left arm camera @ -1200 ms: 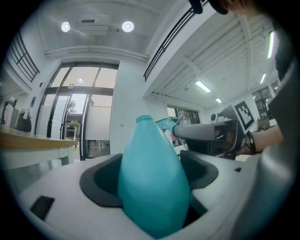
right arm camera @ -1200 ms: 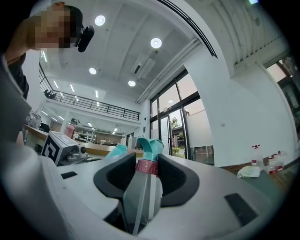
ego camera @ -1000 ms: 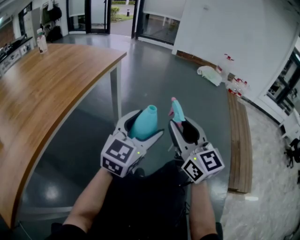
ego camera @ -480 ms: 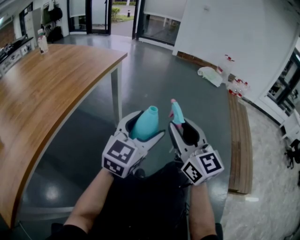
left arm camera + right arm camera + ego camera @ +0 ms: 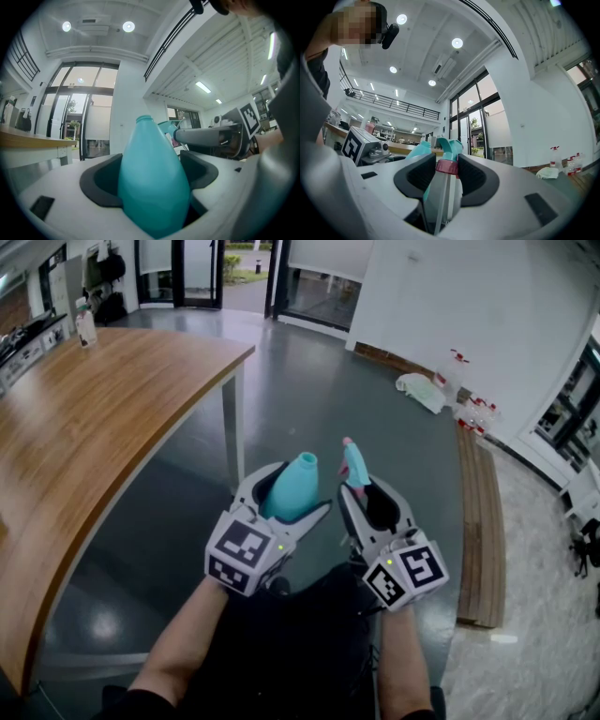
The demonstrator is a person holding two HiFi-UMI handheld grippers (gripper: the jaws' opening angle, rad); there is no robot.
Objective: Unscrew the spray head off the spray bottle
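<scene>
We've got the spray head (image 5: 354, 463) off
Left hand-held gripper (image 5: 292, 491) clamps the bottle (image 5: 152, 187), right hand-held gripper (image 5: 364, 489) pinches the head clear.

Your left gripper (image 5: 298, 486) and right gripper (image 5: 367, 491) are white shells with black pads (image 5: 417, 176). Each carries a black-and-white marker cube (image 5: 242, 554) with a small green light (image 5: 278, 546). You wear dark sleeves (image 5: 131, 701).

The left gripper (image 5: 289, 495) is hiding the spray bottle's (image 5: 296, 479) base, the right gripper (image 5: 361, 491) the spray head's (image 5: 353, 463) tube end; the wooden table (image 5: 84, 427) is running off left.
</scene>
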